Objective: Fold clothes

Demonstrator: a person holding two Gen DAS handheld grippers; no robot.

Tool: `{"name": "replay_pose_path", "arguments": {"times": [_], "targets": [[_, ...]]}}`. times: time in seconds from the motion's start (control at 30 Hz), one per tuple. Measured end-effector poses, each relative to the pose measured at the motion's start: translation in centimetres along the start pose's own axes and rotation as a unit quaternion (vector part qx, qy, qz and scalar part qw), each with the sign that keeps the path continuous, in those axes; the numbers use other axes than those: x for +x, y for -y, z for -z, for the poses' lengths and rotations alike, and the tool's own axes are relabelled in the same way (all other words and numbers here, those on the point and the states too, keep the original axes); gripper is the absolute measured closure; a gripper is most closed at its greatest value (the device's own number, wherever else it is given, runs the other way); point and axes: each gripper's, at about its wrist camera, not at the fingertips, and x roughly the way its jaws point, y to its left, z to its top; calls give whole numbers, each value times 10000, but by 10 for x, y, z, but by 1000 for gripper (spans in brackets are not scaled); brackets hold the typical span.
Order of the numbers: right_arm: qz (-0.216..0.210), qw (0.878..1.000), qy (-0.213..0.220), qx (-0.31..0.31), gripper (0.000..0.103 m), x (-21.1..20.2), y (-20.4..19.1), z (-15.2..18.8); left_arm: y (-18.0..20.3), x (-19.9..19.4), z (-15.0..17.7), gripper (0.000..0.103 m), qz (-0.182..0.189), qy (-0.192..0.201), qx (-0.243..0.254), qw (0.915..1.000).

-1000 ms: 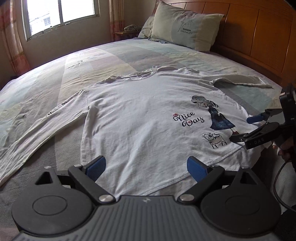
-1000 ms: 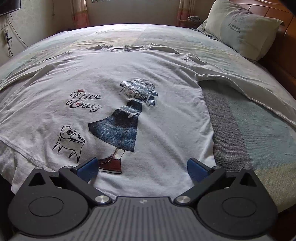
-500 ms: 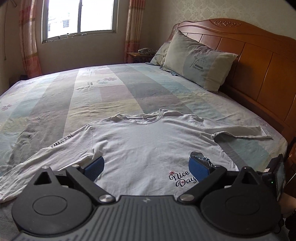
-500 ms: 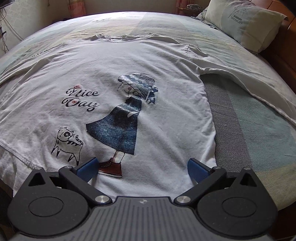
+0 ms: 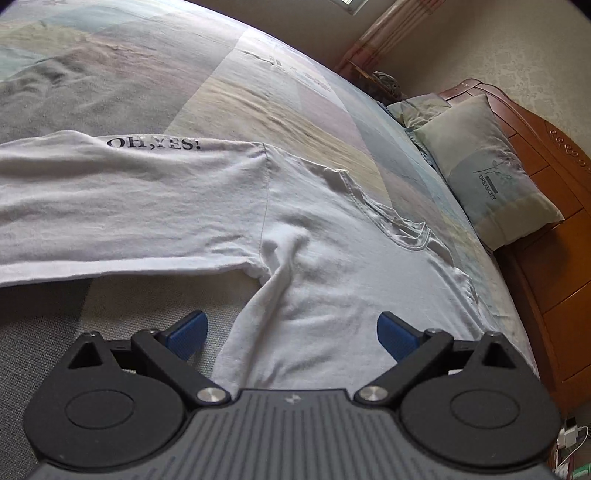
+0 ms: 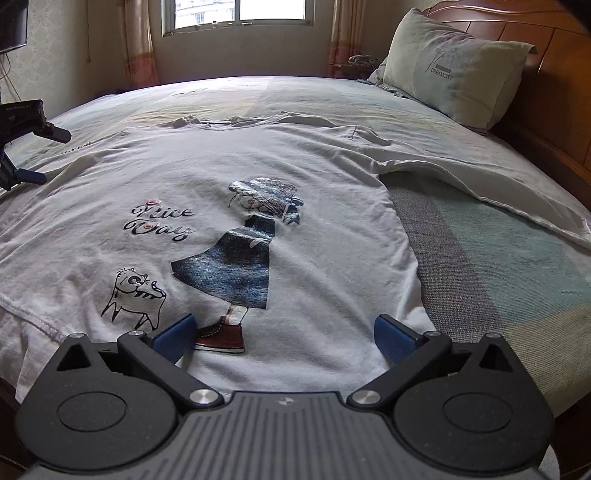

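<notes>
White long-sleeve shirt (image 6: 236, 192) lies print-up, spread flat across the bed (image 6: 498, 258), both sleeves out to the sides, hem toward the camera, neck toward the window (image 6: 240, 14). Looks thin, soft cotton: light, limp, likely to drape and bunch w/ no stiffness to hold a fold line, prob. drags on the sheet rather than sliding. A raised ridge of cloth runs down from the armpit (image 5: 280, 258) by the "OH, YES!" sleeve (image 5: 129, 195). Best holds, judging by the seams: shoulder seam, cuff or hem corner. Left gripper (image 5: 291, 332) hangs over that armpit, jaws wide apart, nothing between them. Right gripper (image 6: 282, 336) sits low at the hem, likewise agape & empty. Pillow (image 6: 454, 62) against the headboard.
</notes>
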Motion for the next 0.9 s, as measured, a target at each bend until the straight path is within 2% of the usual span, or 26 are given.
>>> {"name": "replay_pose_path", "arguments": {"times": [0.1, 0.23, 0.3, 0.4, 0.43, 0.5, 0.6, 0.77, 0.8, 0.83, 0.9], "targets": [[124, 9998, 129, 101, 0, 0, -3, 2, -11, 10, -6, 1, 401, 275, -91, 9988], [275, 9990, 266, 228, 0, 2, -6, 4, -15, 22, -17, 1, 508, 606, 13, 9969], [351, 9984, 334, 291, 0, 2, -8, 5, -17, 17, -19, 1, 318, 851, 22, 9959], [464, 9972, 437, 386, 0, 3, -10, 6, -11, 4, -38, 1, -158, 958, 438, 9943], [472, 9971, 446, 389, 0, 3, -11, 6, -10, -1, -43, 1, -193, 948, 594, 9935], [488, 9969, 464, 397, 0, 3, -11, 7, -12, -3, -49, 1, -179, 649, 766, 9948], [511, 9967, 491, 408, 0, 3, -12, 8, -14, -1, -45, 1, -274, 251, 733, 9966], [549, 9961, 537, 426, 0, 3, -13, 9, 17, -16, -23, 1, 191, 126, 1350, 9906], [557, 9960, 546, 429, 0, 3, -14, 9, 26, -16, -20, 1, 400, 174, 1488, 9879], [565, 9959, 555, 433, 0, 3, -14, 10, 36, -11, -15, 1, 672, 183, 1646, 9839], [580, 9957, 573, 440, 0, 3, -15, 10, 47, 8, -8, 1, 904, 28, 1754, 9803]]}}
